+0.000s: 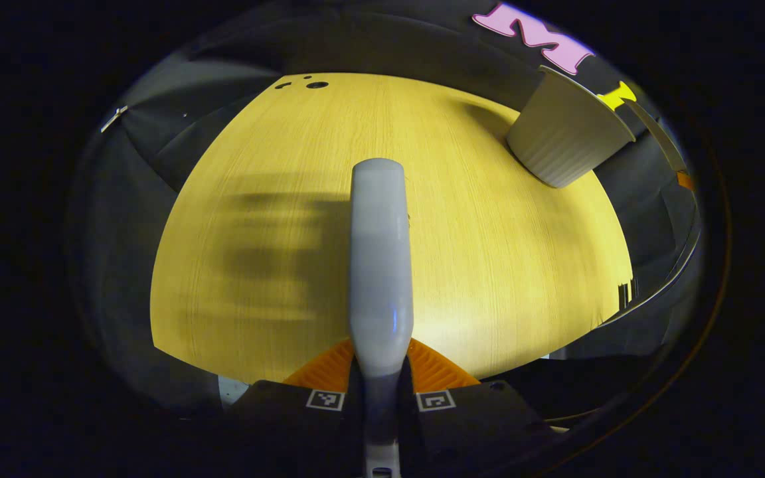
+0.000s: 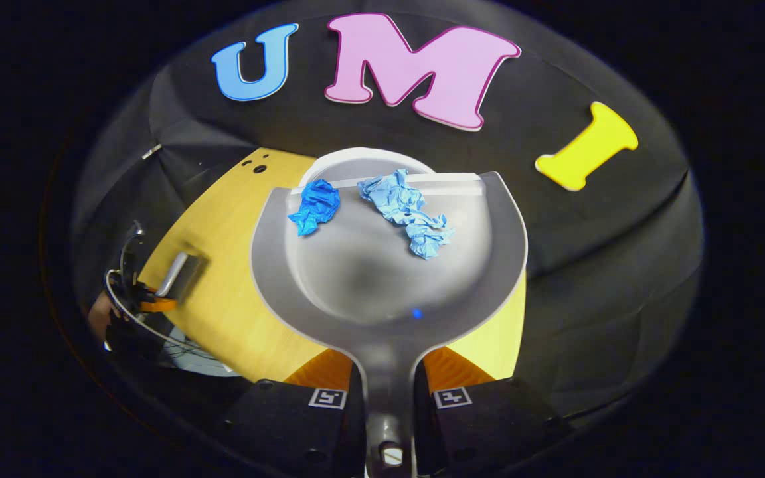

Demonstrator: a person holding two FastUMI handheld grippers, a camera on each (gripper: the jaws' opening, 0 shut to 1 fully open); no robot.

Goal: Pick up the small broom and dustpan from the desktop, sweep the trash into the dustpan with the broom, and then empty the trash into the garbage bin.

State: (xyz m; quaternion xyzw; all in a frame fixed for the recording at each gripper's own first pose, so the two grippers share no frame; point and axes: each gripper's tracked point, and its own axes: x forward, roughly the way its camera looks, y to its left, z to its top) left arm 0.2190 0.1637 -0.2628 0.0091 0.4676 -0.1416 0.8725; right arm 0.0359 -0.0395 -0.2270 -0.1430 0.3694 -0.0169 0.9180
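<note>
In the left gripper view the grey broom [image 1: 380, 265] runs straight ahead above the yellow desktop [image 1: 489, 265], and my left gripper [image 1: 380, 378] is shut on its handle. In the right gripper view my right gripper [image 2: 389, 382] is shut on the handle of the grey dustpan [image 2: 382, 279]. Two crumpled papers lie near the pan's front lip: a dark blue one [image 2: 316, 206] and a light blue one [image 2: 409, 216]. The white garbage bin's rim [image 2: 369, 156] curves just behind that lip. The left gripper [image 2: 147, 299] with the broom [image 2: 180, 272] sits off to the left, over the desk edge.
The white ribbed bin [image 1: 565, 136] stands at the desk's far right in the left gripper view. Small dark holes [image 1: 316, 84] mark the far edge of the desktop. Black cloth walls surround the desk [image 2: 223, 299] on all sides.
</note>
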